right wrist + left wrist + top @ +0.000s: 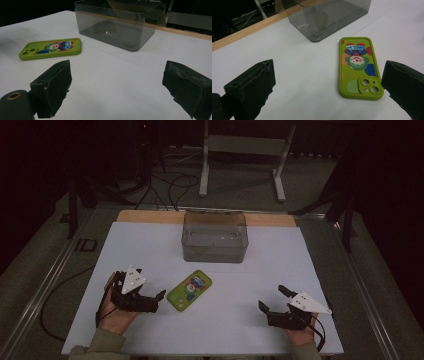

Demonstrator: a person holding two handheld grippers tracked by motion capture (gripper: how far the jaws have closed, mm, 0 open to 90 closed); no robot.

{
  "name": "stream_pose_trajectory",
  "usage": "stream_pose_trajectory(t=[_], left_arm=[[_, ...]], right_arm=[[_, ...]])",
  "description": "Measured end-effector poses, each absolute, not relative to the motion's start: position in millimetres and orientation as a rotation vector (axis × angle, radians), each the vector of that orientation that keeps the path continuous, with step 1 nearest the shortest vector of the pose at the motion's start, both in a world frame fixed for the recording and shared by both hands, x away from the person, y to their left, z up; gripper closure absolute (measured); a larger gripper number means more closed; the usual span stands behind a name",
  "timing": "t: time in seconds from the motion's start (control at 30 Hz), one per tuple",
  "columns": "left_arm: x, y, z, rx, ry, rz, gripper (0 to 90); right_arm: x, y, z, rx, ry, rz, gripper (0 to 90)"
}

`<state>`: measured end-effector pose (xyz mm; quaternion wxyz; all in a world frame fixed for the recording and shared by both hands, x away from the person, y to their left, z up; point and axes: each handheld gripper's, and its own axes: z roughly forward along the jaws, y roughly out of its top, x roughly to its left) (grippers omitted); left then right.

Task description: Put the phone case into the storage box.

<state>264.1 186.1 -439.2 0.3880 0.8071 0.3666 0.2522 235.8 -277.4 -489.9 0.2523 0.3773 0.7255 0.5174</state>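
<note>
A green phone case [189, 290] with a cartoon clown print lies flat on the white table top [150, 245], camera cutouts toward the near side. In the left gripper view the phone case [359, 67] sits just ahead of my left gripper [328, 82], close to its right jaw and untouched. In the high view my left gripper [150, 285] is open just left of the case. My right gripper [273, 297] stands open at the near right with nothing between its jaws. The right gripper view has the case [51, 48] off to the left of that gripper [116, 75].
A clear grey plastic box [215, 237] stands empty at the back middle of the table, beyond the case. A wooden strip [150, 216] runs along the far edge. Behind the table are a white metal stand [242, 150] and cables on the floor [170, 185].
</note>
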Motion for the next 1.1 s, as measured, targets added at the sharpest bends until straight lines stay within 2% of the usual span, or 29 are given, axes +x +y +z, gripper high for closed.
stream_pose_trajectory(t=[1.1], left_arm=[[287.4, 158.4, -443.0, 2.211, 0.961, 0.557, 0.0]], right_arm=[[236.2, -277.8, -490.1, 1.029, 1.976, 1.399, 8.5]])
